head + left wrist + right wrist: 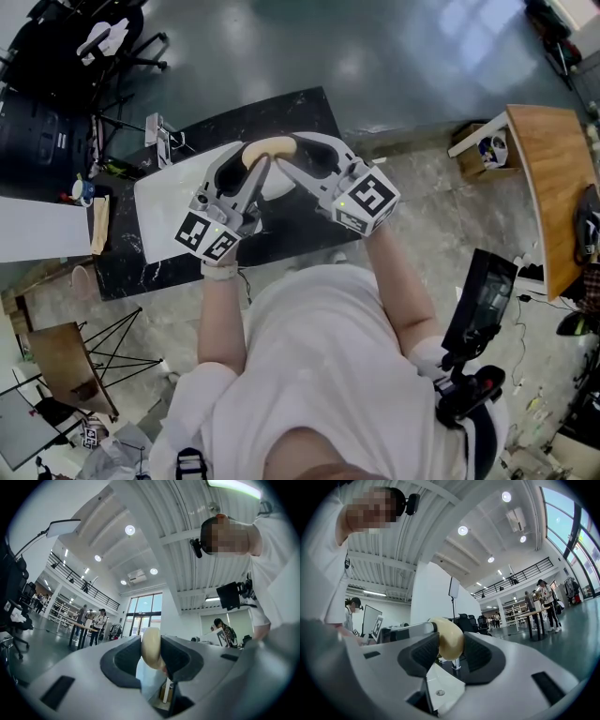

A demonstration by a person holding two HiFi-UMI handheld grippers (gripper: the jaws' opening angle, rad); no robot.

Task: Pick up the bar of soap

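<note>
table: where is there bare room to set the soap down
Bare black table along the far edge beyond the soap, and a near strip below the tray. The tray's left half is free. Crowded mid-table, where left claw and right claw grip the soap.

The left tool (253,161) and right tool (287,157) both clamp the bar of soap (269,147), tips crowded together with no gap between. The dark worktop (291,112) is open beyond and to the right. The white basin (164,202) and a small stand (159,139) fill the left.
</note>
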